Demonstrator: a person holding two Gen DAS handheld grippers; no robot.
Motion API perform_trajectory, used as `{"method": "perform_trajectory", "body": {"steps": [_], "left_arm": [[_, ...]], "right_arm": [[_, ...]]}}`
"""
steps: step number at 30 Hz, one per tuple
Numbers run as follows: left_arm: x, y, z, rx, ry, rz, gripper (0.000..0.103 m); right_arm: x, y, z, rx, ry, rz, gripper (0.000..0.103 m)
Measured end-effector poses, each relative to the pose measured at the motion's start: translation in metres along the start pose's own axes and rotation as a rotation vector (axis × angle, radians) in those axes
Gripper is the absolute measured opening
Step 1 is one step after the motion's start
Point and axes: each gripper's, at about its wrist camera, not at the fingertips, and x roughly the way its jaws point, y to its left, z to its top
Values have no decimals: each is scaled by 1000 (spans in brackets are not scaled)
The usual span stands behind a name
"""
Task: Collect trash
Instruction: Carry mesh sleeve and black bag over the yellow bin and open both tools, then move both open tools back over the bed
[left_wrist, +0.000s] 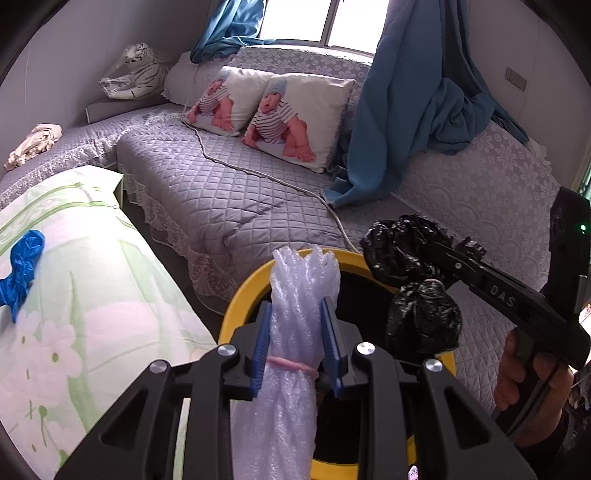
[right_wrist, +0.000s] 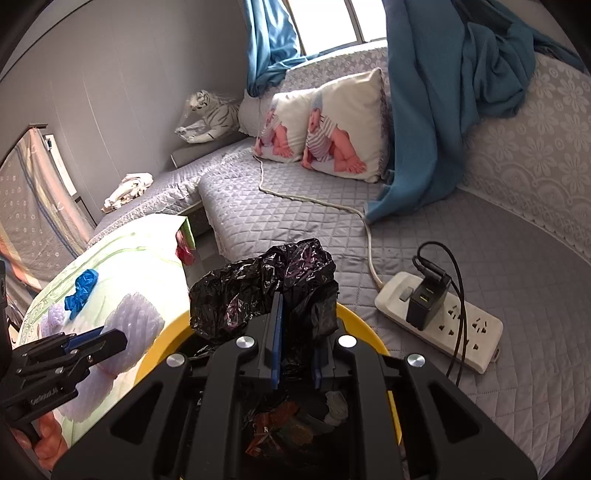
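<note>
Left gripper (left_wrist: 297, 343) clamped on foam net (left_wrist: 295, 317), pink band (left_wrist: 291, 365) round its waist, over yellow bin (left_wrist: 240, 299). Right gripper (right_wrist: 295, 347) nearly closed, pinching black bag (right_wrist: 266, 284) above same bin, rubbish visible inside. Foam: featherlight, springy, crushes easily; grip at banded waist. Bag: thin, slick, floppy; hold bunched fold. Left of bin, blue glove (left_wrist: 20, 266) on green cloth (left_wrist: 92, 295): limp, pinch at middle. Right, power strip (right_wrist: 443, 325) on sofa (left_wrist: 221, 192). Far back, pillows (left_wrist: 295, 118), curtain (left_wrist: 424, 92).

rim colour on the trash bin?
Yellow; the bin's rim shows best in the left wrist view.
</note>
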Motion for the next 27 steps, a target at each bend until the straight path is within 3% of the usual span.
{"method": "perform_trajectory", "body": {"steps": [7,11,15,27], "left_arm": [[3,-8,0,15,7,-9,29],[0,-4,0,1,-2,-9,40],[-5,3,2,-26,-17,-3,48],[-57,42,7,-103,-121,64,48]], "right_arm": [[7,-11,-1,20,4,-12,14],[6,-14,0,33,-3,-23,32],[3,-17,2,48,-9,-24,37],[-12,4,15,25,-45,24,38]]}}
